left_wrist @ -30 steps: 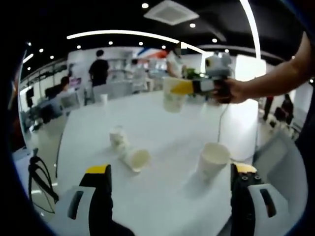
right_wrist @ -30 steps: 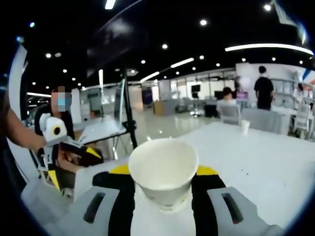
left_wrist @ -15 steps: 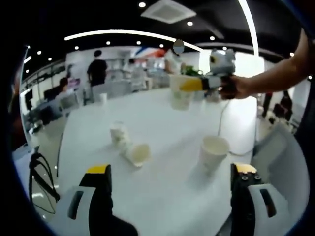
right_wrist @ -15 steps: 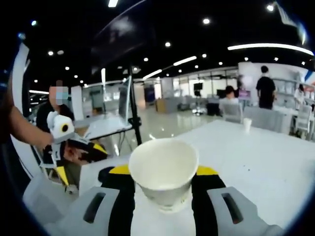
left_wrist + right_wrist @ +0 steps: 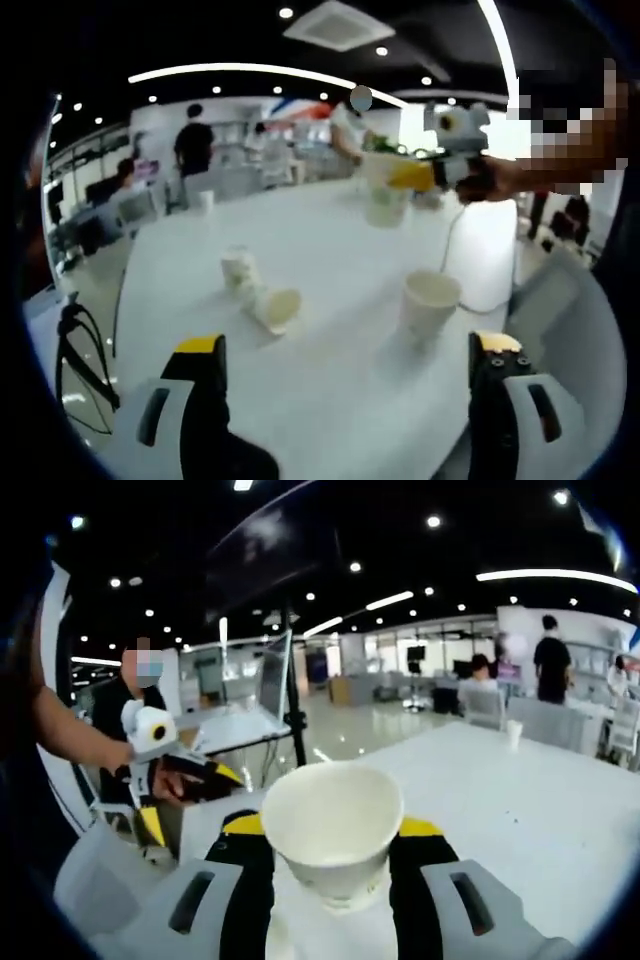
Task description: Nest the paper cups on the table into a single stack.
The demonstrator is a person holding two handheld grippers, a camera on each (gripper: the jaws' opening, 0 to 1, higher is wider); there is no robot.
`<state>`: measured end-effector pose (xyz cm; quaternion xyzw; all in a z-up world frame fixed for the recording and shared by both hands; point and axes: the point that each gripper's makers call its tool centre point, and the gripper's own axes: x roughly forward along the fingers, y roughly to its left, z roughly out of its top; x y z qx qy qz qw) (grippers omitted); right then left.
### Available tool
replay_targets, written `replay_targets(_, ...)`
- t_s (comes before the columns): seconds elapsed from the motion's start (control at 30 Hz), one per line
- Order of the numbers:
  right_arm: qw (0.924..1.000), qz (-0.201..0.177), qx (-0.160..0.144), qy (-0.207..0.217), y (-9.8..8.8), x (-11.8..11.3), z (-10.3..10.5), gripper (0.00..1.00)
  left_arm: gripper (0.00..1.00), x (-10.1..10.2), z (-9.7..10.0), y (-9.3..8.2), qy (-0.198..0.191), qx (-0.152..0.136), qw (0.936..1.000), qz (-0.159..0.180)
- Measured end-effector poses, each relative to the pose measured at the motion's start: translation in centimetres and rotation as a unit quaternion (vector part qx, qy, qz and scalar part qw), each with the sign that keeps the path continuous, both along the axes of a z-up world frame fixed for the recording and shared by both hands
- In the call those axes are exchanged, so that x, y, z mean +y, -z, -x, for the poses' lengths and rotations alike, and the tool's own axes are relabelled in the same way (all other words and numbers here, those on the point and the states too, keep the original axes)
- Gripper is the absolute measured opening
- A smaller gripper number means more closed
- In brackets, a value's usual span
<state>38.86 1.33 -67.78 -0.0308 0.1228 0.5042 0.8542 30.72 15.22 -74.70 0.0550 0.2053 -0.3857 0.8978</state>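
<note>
On the white table point(image 5: 330, 390) an upright paper cup point(image 5: 430, 301) stands at the right. Left of it a cup lies on its side point(image 5: 277, 308), with another small cup point(image 5: 238, 271) just behind it. My left gripper point(image 5: 348, 346) is open above the near table, nothing between its jaws. Farther off, my right gripper point(image 5: 437, 175) hangs above the table, shut on a paper cup point(image 5: 384, 201). In the right gripper view that cup point(image 5: 332, 825) sits upright between the jaws of my right gripper point(image 5: 332, 832). The left gripper point(image 5: 168, 770) shows at the left, held by a hand.
One more cup point(image 5: 205, 200) stands at the table's far edge, also seen as the distant cup point(image 5: 515, 733). People and chairs are beyond the table. A black stand point(image 5: 78, 350) is at the table's left side, and a tripod with a screen point(image 5: 290, 705) is behind it.
In the left gripper view my right gripper with its cup has drifted to the right and a little farther away. The cups on the table have stayed put.
</note>
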Motion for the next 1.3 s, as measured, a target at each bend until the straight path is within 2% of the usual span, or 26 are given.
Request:
replay_targets(0.33, 1.0, -0.009, 0.003, 0.001, -0.3, -0.3, 1.6, 0.42, 0.99, -0.2, -0.4, 0.1, -0.002, 0.006, 1.0, 0.005)
replay_targets(0.67, 0.9997, 0.001, -0.001, -0.025, -0.4, 0.2, 4.0, 0.42, 0.99, -1.0, -0.6, -0.1, 0.007, 0.003, 0.9999, 0.01)
replay_targets(0.9, 0.9994, -0.011, 0.002, -0.034, -1.4, 0.6, 5.2, 0.42, 0.99, -0.9, -0.6, -0.1, 0.005, 0.004, 0.9999, 0.012)
replay_targets(1.3, 0.9988, -0.012, -0.007, -0.046, -2.0, 0.9, 6.7, 0.42, 0.99, -0.6, -0.7, -0.1, 0.006, 0.003, 0.9999, 0.011)
